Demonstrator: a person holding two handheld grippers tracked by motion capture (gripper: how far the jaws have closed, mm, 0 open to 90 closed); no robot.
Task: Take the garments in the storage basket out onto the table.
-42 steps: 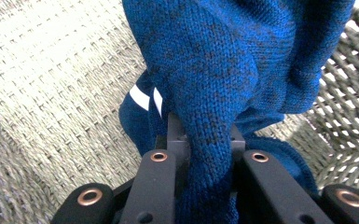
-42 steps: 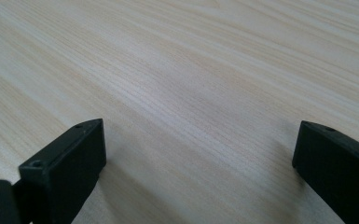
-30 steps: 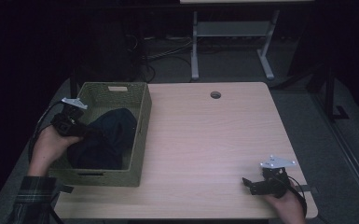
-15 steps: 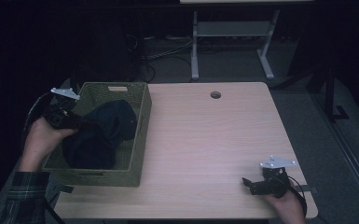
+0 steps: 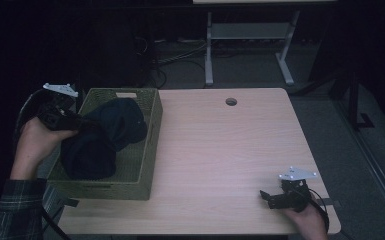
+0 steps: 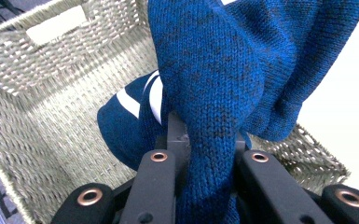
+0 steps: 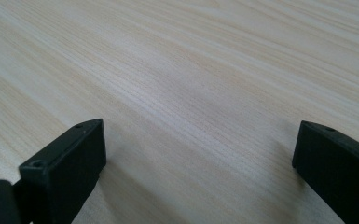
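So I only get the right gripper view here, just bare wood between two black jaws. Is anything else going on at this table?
Observer: Yes. The left hand-held gripper is shut on a blue knitted garment, which hangs partly lifted above a woven basket.
Operator: Where is that basket?
Observer: At the left edge of the table, with the garment's lower part inside it.
Operator: Is it plain blue?
Observer: No, the left gripper view shows white stripes on a fold lower down.
Operator: And my gripper?
Observer: The right hand-held gripper rests open near the table's front right corner, holding nothing.
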